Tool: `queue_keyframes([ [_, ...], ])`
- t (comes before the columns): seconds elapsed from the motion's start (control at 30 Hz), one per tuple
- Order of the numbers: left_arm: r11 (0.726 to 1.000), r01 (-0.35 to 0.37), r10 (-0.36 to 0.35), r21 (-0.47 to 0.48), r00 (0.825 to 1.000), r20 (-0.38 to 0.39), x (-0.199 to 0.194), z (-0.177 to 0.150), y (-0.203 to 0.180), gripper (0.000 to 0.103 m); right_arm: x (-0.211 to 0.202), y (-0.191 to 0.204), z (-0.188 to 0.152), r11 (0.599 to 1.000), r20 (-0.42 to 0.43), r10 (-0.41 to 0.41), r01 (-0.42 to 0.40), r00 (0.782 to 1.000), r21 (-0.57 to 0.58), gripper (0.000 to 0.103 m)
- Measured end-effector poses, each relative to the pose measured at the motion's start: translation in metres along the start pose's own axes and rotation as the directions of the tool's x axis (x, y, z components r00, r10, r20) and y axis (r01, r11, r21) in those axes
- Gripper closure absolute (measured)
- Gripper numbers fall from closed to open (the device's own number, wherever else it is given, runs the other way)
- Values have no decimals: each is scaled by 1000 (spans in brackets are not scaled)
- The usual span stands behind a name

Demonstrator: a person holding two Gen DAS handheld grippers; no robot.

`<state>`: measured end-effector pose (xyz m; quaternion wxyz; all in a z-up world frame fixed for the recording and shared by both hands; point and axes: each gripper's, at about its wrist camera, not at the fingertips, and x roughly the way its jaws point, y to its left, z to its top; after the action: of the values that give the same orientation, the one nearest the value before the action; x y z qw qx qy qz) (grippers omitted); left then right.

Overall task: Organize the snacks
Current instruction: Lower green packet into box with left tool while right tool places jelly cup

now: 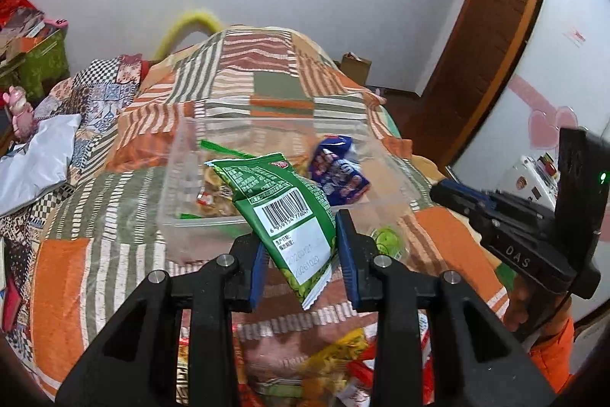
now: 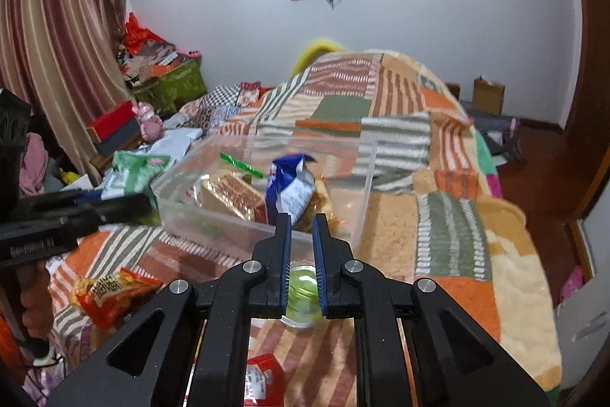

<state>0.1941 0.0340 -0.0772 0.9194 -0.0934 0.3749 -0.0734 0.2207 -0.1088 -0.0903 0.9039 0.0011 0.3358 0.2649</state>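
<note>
Left gripper (image 1: 301, 250) jaws pinch green snack packet (image 1: 282, 205), its top leaning over clear bin (image 1: 198, 220) ahead. Release once fully above the rim. Right gripper (image 2: 302, 254) jaws narrowly parted, empty, green jelly cup (image 2: 303, 292) beneath.

Both grippers are matte black with blue finger pads (image 1: 345, 246) and round silver screws (image 2: 252, 266). An orange sleeve (image 1: 553, 349) shows just below the "DAS"-lettered right gripper (image 1: 526, 231).
</note>
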Motion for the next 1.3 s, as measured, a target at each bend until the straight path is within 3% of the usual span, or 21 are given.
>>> queue_keyframes([
  [0.07,1000,-22,22,-1,1000,6,0,-1,5,70,5,-3,-8,1000,-25,-13,13,1000,-8,92],
  [0.13,1000,-29,29,-9,1000,3,1,-4,10,70,9,-3,-15,1000,-54,-19,18,998,-13,83],
  [0.2,999,-20,20,-24,1000,-8,4,-6,14,70,15,-4,-20,1000,-84,-9,8,996,-14,64],
  [0.37,999,-29,28,-20,999,-22,9,-15,15,70,35,1,-30,999,-150,-18,13,989,-38,34],
  [0.4,999,-29,28,-21,999,-25,9,-16,16,70,39,1,-31,999,-162,-17,11,987,-37,31],
  [0.63,999,-31,30,-41,999,-36,10,-23,26,70,72,8,-39,996,-258,-52,30,965,-88,30],
  [0.73,999,-30,29,-43,999,-32,8,-24,27,70,75,6,-42,996,-266,-56,34,962,-86,44],
  [1.0,998,-36,35,-46,999,-21,4,-25,29,70,55,11,-43,996,-223,-44,24,974,-90,47],
  [1.3,996,-73,74,-46,997,28,-5,-4,35,70,12,24,-17,995,-97,16,-25,995,-97,47],
])
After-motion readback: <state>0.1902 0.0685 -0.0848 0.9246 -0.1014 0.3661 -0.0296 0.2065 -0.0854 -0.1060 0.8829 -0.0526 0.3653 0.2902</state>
